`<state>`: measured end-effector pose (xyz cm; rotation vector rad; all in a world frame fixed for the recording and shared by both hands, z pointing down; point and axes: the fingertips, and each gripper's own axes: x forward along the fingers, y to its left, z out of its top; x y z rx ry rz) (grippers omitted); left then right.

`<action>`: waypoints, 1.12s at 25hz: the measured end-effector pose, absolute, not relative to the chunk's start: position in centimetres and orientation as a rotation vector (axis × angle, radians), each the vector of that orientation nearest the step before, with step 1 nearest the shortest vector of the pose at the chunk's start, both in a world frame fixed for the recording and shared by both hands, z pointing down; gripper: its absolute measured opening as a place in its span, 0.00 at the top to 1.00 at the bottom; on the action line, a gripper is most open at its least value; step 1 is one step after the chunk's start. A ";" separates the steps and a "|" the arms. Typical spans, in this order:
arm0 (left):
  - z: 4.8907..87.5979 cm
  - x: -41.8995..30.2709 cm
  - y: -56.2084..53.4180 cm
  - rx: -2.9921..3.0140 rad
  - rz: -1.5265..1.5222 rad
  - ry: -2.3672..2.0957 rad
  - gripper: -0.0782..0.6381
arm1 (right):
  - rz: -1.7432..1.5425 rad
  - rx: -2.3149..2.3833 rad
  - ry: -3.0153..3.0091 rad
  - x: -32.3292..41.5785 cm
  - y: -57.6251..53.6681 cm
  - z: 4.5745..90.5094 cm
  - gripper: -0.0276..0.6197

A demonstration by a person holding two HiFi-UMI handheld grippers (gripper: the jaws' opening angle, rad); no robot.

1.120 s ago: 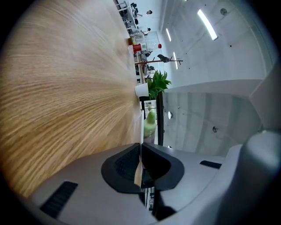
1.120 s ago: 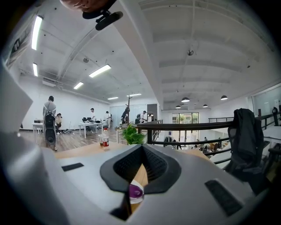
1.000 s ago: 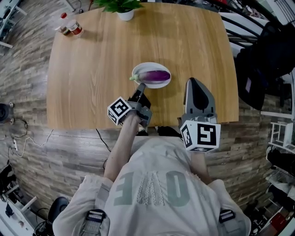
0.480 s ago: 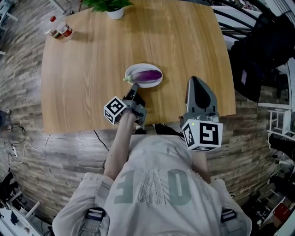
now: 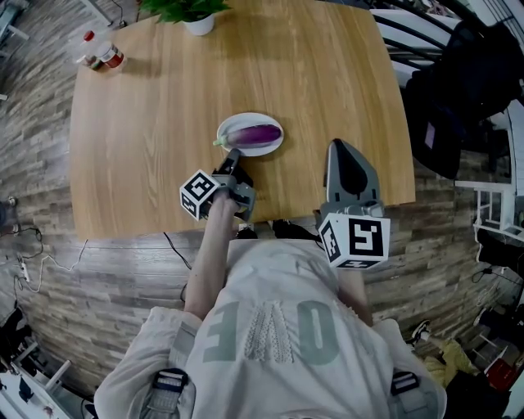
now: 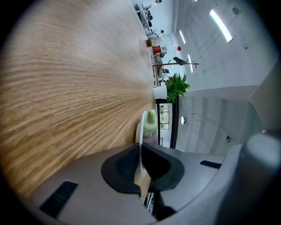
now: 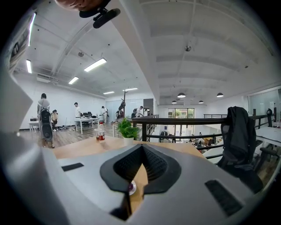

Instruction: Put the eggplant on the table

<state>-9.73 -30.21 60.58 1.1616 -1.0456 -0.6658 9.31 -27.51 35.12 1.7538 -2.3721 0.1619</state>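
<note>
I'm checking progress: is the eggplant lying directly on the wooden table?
No, in the head view the eggplant lies on the white plate, which stands on the table.

floor (image 5: 82, 286): wood planks | ceiling (image 7: 175, 26): white, strip lights (image 7: 95, 64) | black railing (image 7: 184, 120) | white walls (image 7: 57, 94)

Left hand-held gripper (image 5: 232, 158) and right hand-held gripper (image 5: 341, 149) both point forward, jaws together.

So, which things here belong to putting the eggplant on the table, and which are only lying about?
For the job: eggplant, plate under it, table, left gripper by the plate.
Lying about: plant, bottles, jacket.
</note>
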 end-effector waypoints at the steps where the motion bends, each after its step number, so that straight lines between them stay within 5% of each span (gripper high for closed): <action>1: 60.7 -9.7 -30.2 1.146 -0.659 -1.051 0.87 | 0.164 1.755 -2.374 9.3 -27.5 35.1 0.93; 10: 60.7 -9.8 -30.6 1.108 -0.630 -1.081 0.85 | 0.172 1.764 -2.379 9.3 -27.5 35.1 0.93; 22: 59.4 -11.7 -30.4 1.006 -0.589 -1.262 0.49 | 0.171 1.795 -2.394 9.6 -27.5 34.4 0.93; 28: 50.1 -18.0 -32.3 1.346 -0.524 -1.730 0.47 | 0.102 1.846 -2.414 10.3 -28.7 32.2 0.93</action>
